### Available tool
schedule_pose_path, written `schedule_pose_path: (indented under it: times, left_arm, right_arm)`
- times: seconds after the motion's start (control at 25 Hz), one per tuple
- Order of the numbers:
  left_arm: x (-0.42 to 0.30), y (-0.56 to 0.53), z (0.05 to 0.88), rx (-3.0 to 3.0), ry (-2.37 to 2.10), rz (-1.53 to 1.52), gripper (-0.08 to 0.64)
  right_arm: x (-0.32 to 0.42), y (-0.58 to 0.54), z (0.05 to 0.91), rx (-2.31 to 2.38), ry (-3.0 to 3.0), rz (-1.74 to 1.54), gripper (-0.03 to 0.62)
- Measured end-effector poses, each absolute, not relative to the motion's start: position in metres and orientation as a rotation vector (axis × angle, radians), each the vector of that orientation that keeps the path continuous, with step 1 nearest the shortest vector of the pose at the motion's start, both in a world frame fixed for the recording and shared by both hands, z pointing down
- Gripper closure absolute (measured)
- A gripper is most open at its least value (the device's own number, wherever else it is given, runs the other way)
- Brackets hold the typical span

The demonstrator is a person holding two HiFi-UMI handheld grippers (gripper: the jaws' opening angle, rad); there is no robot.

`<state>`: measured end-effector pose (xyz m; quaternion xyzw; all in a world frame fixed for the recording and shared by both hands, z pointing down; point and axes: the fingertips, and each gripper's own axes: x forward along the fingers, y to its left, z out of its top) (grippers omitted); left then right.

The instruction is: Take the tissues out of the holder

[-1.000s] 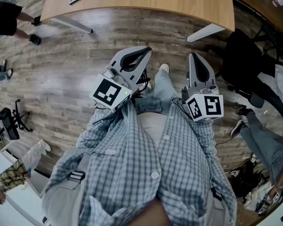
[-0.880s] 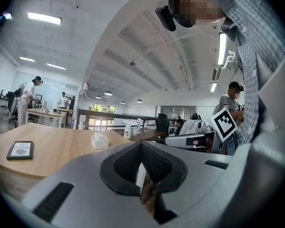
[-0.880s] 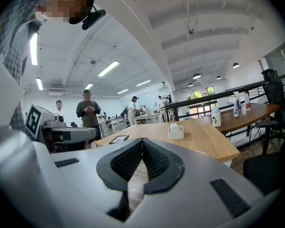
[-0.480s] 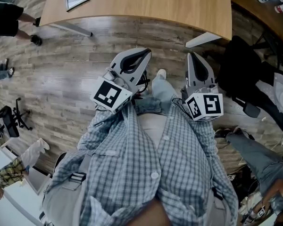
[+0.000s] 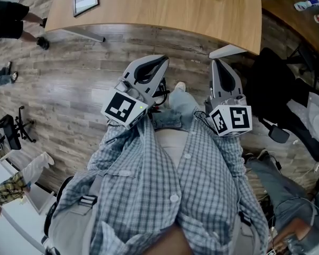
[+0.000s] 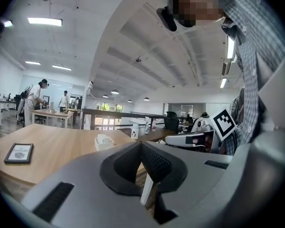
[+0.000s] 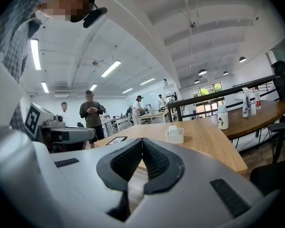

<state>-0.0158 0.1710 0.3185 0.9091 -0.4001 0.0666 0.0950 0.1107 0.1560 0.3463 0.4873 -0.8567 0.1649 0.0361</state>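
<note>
The left gripper [image 6: 141, 144] and the right gripper [image 7: 142, 140] both have their jaws fully closed, pad against pad, with nothing between them. Both are held level in front of the person's checked shirt [image 5: 149, 185], above the wood-plank floor [image 5: 80, 84] and short of the wooden table [image 5: 165, 9]. The white tissue holder [image 7: 174, 137] stands on the far part of the table top with the tissues [image 7: 173, 128] upright inside it, well apart from both grippers.

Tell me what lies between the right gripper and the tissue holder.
Only floor and bare table between right gripper and holder, per the head view.
</note>
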Motion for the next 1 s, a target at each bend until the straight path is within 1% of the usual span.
schedule_pose_path:
  times: [0.6, 1.0]
  left_arm:
    - [0.009, 0.135, 0.322, 2.667, -1.236, 0.209, 0.552]
    - [0.012, 0.131, 0.317, 2.685, -1.257, 0.214, 0.552]
  right_arm:
    - [0.149, 0.112, 0.351, 1.479, -2.636, 0.49, 0.581]
    - [0.154, 0.11, 0.353, 1.483, -2.658, 0.49, 0.581]
